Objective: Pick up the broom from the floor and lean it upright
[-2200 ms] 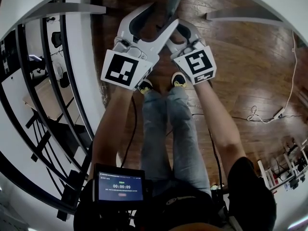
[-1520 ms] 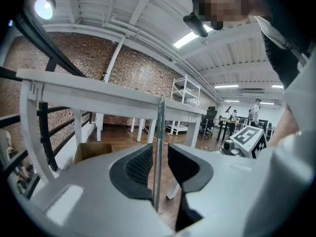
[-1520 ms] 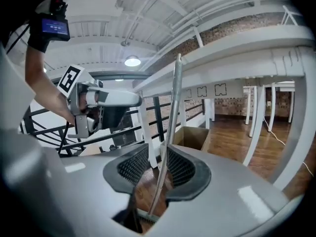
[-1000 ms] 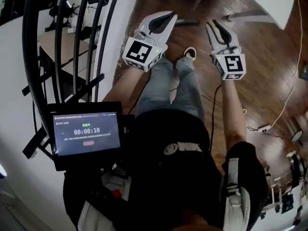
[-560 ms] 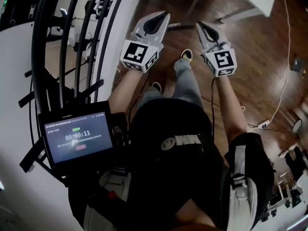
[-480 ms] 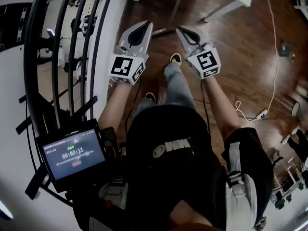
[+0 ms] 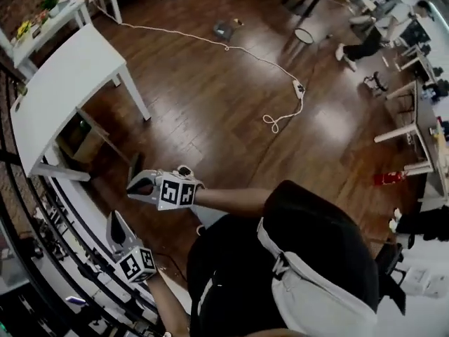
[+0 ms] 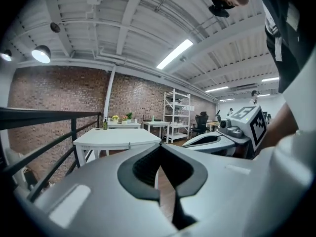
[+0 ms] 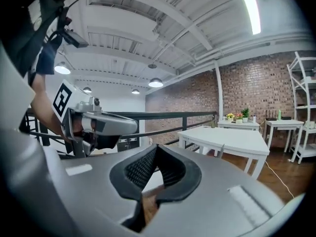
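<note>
The broom's dark head (image 7: 135, 167) rests on the wooden floor beside the white table (image 7: 63, 83), and a thin handle seems to slant up from it under the tabletop. My right gripper (image 7: 130, 184) hovers just in front of the broom head. It is shut and empty, and the right gripper view shows its pads (image 9: 148, 164) meeting. My left gripper (image 7: 112, 217) hangs lower left, near the railing, and is also shut with nothing in it. The left gripper view shows my left gripper (image 8: 159, 148) level, with the right gripper (image 8: 217, 139) beside it.
A black railing (image 7: 42, 258) runs along the left edge. A white cable with a power strip (image 7: 297, 88) trails across the floor. More white tables (image 7: 414, 118) stand at the right, with a seated person (image 7: 365, 44) far off. White shelving (image 8: 175, 115) stands against the brick wall.
The head view has swung from my legs and the railing to the wide room. Both grippers have gone from top centre to lower left. The right jaws, slightly apart a second ago, are together.
</note>
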`<state>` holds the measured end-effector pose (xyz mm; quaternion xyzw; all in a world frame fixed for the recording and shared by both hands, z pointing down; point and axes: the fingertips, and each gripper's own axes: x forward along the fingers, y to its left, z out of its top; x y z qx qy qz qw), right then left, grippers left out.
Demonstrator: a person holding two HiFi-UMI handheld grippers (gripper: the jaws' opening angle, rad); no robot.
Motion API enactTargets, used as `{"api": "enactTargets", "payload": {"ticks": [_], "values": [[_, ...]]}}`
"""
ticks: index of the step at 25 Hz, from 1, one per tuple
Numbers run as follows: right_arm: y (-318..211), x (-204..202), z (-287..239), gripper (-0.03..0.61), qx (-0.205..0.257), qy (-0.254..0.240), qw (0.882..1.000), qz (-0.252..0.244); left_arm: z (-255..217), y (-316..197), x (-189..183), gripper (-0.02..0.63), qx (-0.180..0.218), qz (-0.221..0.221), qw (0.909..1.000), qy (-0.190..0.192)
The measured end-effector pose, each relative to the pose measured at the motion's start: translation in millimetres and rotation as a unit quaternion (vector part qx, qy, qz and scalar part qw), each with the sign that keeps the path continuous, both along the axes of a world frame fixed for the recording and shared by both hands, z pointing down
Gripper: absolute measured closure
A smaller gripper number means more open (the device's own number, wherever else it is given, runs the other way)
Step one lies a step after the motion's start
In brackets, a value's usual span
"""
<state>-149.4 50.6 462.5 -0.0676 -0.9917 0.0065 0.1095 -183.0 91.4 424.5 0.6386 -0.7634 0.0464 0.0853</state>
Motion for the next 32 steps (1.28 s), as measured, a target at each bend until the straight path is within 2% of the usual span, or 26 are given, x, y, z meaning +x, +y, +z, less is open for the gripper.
{"api": "enactTargets", "payload": {"ticks": [2, 6, 11, 18, 26, 32], "values": [[19, 28, -20, 0.574, -0.002, -0.014, 1.000, 0.008, -11, 11, 28, 0.595, 0.008, 0.023, 0.9997, -0.006], [24, 81, -50, 0.575, 0.002, -0.034, 0.998, 0.043, -28, 1, 76, 0.595, 0.038, 0.076, 0.9963, -0.007], [37, 124, -54, 0.574, -0.013, -0.036, 0.997, 0.066, -38, -3, 121, 0.595, 0.051, 0.107, 0.9929, -0.007], [22, 174, -70, 0.575, 0.001, -0.042, 0.995, 0.089, -54, -26, 181, 0.595, 0.059, 0.141, 0.9882, -0.007], [15, 192, -77, 0.575, -0.002, -0.058, 0.995, 0.085, -60, -37, 204, 0.595, 0.065, 0.140, 0.9880, -0.006], [10, 190, -83, 0.575, 0.000, -0.066, 0.995, 0.079, -68, -45, 207, 0.595, 0.068, 0.139, 0.9878, -0.014]]}}
